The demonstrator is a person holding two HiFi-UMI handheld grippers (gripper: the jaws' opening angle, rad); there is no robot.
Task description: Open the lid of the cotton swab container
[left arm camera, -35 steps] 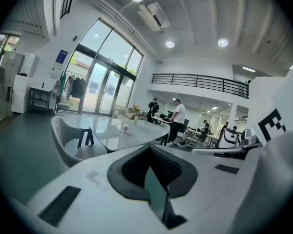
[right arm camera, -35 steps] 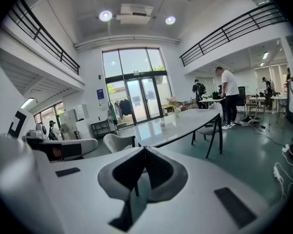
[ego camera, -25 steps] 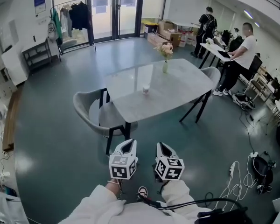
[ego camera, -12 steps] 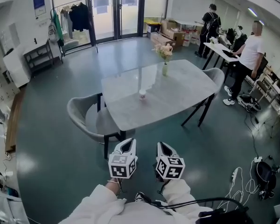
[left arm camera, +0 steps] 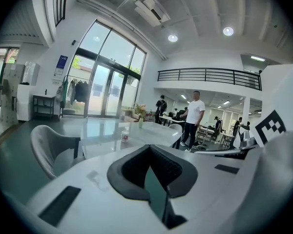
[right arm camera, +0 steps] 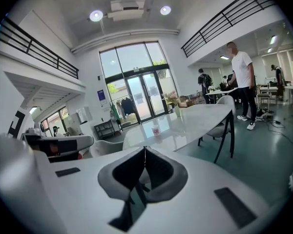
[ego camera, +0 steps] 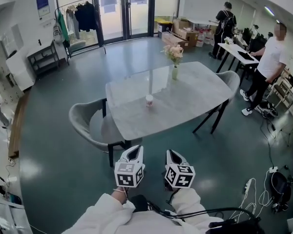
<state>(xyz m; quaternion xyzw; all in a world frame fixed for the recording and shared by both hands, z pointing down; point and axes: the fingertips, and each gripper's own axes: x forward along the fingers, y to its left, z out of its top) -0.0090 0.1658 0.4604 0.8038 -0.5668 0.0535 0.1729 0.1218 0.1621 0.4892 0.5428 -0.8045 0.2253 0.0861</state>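
A small white cotton swab container [ego camera: 149,100] with a red label stands upright near the middle of a grey marble-topped table [ego camera: 185,106]; it also shows as the container [left arm camera: 125,136] in the left gripper view and the container [right arm camera: 156,130] in the right gripper view. My left gripper [ego camera: 134,151] and right gripper [ego camera: 171,154] hang side by side over the floor, well short of the table. Both are shut, jaws pressed together with nothing between them. The same closed left gripper [left arm camera: 147,149] and right gripper [right arm camera: 145,149] show in their own views.
A grey chair [ego camera: 90,126] stands at the table's near-left side, another chair [ego camera: 232,79] at the far right. A vase of flowers [ego camera: 174,62] sits on the table's far side. People [ego camera: 271,65] stand by desks at the right. Cables [ego camera: 263,189] lie on the floor.
The table and chair have drawn closer and lower in the head view as I walked toward them. Both grippers stay shut, side by side.
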